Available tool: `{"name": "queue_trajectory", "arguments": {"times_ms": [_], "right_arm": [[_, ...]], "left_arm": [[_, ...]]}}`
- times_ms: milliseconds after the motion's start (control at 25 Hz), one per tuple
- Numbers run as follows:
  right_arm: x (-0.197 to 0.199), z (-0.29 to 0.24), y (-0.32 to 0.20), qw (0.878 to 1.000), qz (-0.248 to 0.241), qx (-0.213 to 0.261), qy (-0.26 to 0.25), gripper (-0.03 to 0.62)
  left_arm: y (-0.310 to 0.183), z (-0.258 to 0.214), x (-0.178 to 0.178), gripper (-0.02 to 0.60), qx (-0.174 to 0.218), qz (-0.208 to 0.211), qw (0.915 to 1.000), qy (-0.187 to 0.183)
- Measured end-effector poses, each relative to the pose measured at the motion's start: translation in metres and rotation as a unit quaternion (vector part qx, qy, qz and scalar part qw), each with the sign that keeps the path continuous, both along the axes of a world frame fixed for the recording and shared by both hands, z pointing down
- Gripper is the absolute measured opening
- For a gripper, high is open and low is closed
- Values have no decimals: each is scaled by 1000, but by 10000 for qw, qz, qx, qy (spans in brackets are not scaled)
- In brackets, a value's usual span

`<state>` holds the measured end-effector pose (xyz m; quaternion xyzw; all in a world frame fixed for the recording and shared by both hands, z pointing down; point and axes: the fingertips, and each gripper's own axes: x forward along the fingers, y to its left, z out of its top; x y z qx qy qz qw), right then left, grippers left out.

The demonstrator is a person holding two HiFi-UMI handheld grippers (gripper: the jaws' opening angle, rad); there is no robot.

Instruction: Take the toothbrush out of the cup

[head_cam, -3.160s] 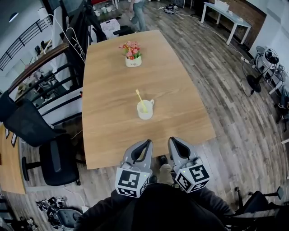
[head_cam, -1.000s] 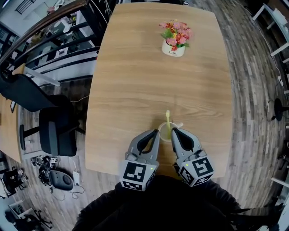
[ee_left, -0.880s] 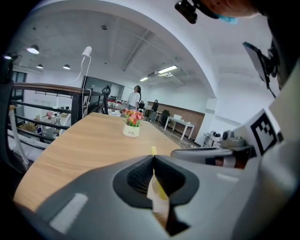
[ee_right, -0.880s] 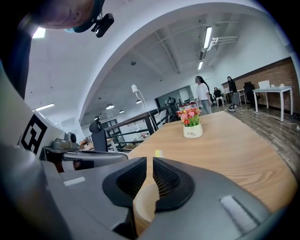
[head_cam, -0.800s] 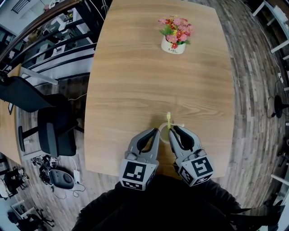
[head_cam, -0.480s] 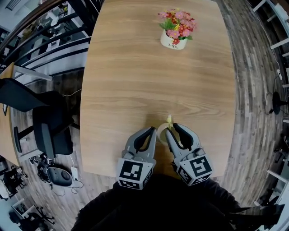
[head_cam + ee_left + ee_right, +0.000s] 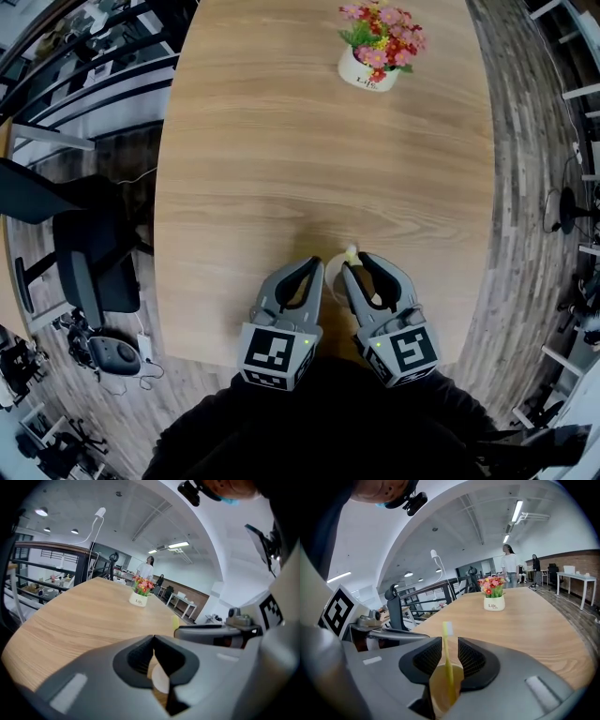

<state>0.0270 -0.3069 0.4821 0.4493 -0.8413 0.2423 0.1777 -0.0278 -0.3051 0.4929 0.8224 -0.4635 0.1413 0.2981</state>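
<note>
One long wooden table fills most of the head view, with plank flooring to its right and a black office chair off its left edge. Far up the table stands a white pot holding pink and red flowers. Near the table's near edge sits a pale cup, half hidden between the two grippers. In it stands the yellow toothbrush, white bristles uppermost, its handle resting down inside the cup.

The right gripper reaches over the cup with its jaws apart on either side of the toothbrush shaft. They have just been easing inward a little, but a gap shows beside the shaft and nothing is pinched. The left gripper hangs just left of the cup with its tips pressed together and empty. Its body blocks much of the cup from above, so only the brush head shows there.
</note>
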Motion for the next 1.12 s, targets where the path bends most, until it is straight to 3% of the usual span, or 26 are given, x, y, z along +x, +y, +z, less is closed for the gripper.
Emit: {"name": "queue_trajectory", "arguments": {"times_ms": [560,720,840,1120], "right_arm": [[-4,6,-2,9983,-109,-93,568,84],[-4,7,-3,9981,-56,-56,612,67],[-3,7,-4,9980,-48,-40,630,19],[-1,4,-3,9983,-53,-13,586,12]], "left_arm": [[-1,5,-2,9,-85,24,9999,97],[-1,5,-5,9,-83,-6,9999,114],[-1,5,-5,9,-100,-24,9999,124],[1,1,-6,9,-47,-35,10000,76]]}}
